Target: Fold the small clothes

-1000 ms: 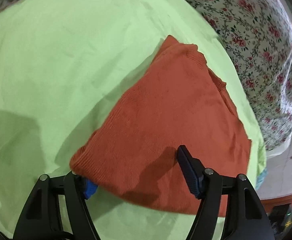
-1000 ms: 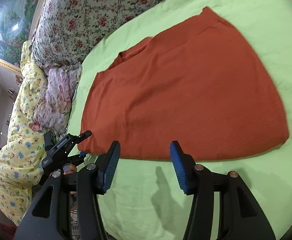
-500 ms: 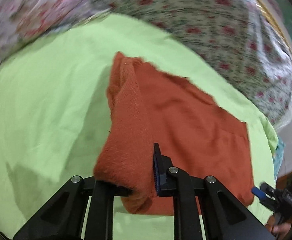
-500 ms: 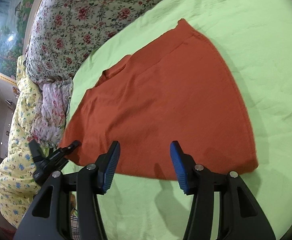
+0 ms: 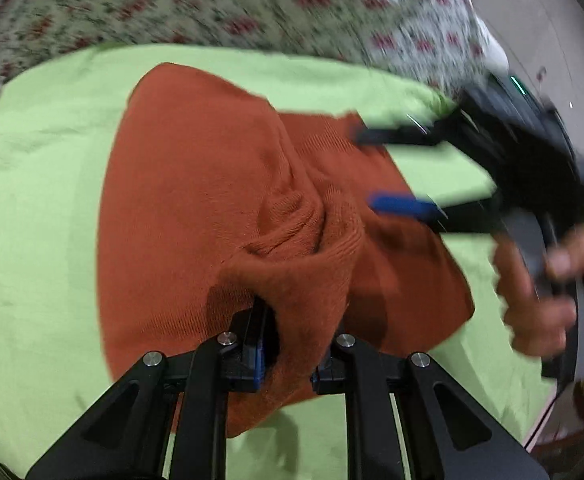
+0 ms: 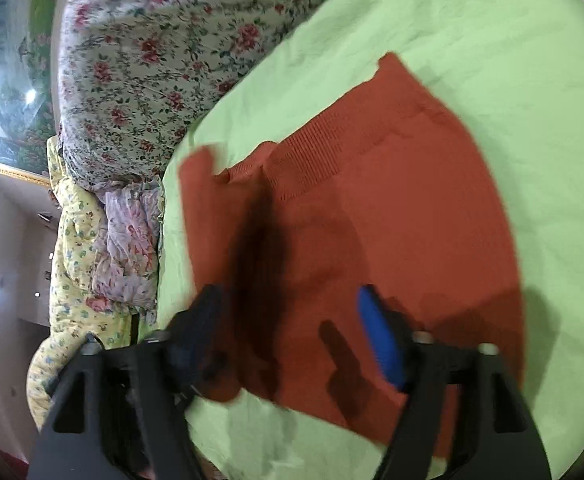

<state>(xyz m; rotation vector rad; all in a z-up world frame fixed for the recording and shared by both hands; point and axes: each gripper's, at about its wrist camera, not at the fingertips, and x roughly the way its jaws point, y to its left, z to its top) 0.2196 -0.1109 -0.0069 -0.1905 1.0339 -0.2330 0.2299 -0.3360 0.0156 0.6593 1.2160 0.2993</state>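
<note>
An orange knit garment lies on a light green sheet. My left gripper is shut on a bunched corner of the garment and holds it lifted over the rest of the cloth. My right gripper is open and hovers over the garment near its edge, with nothing between its fingers. In the left wrist view the right gripper comes in from the right, blurred, with the hand that holds it.
A floral quilt lies along the far side of the green sheet. A yellow patterned blanket and a pale floral cloth are piled at the left. Floor shows beyond the bed at the upper right.
My left gripper has closed on the garment's corner and lifted and carried it over the cloth. My right gripper has moved forward over the garment, still open.
</note>
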